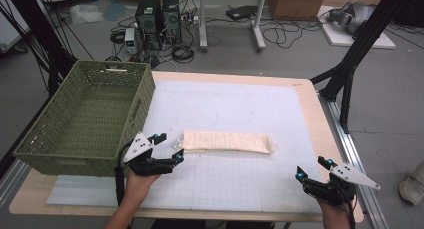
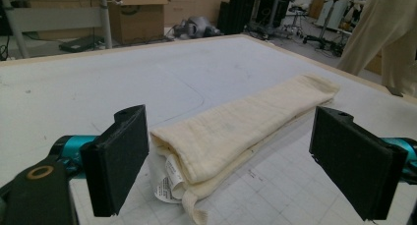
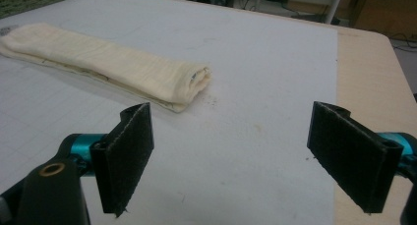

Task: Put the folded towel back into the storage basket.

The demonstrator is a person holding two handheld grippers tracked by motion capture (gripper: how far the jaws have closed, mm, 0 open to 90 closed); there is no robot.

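Folded cream cloth (image 1: 227,141) lies flat on the white mat (image 1: 240,184), its near end just ahead of my left claw (image 1: 170,149). Left claw jaws stand wide, nothing between the pads. Left gripper view adds a white label (image 2: 169,178) tucked under that end, unreadable from above. Right claw (image 1: 312,170) also wide and empty, well apart from the cloth's far end. High view alone gives me the green basket (image 1: 87,119) beside the left claw.

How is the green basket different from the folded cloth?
The green basket stands tall with woven walls; the folded cloth lies flat and soft. The basket is dark green and sits at the table's left edge; the cloth is cream and lies mid-table. Both rest on the table.
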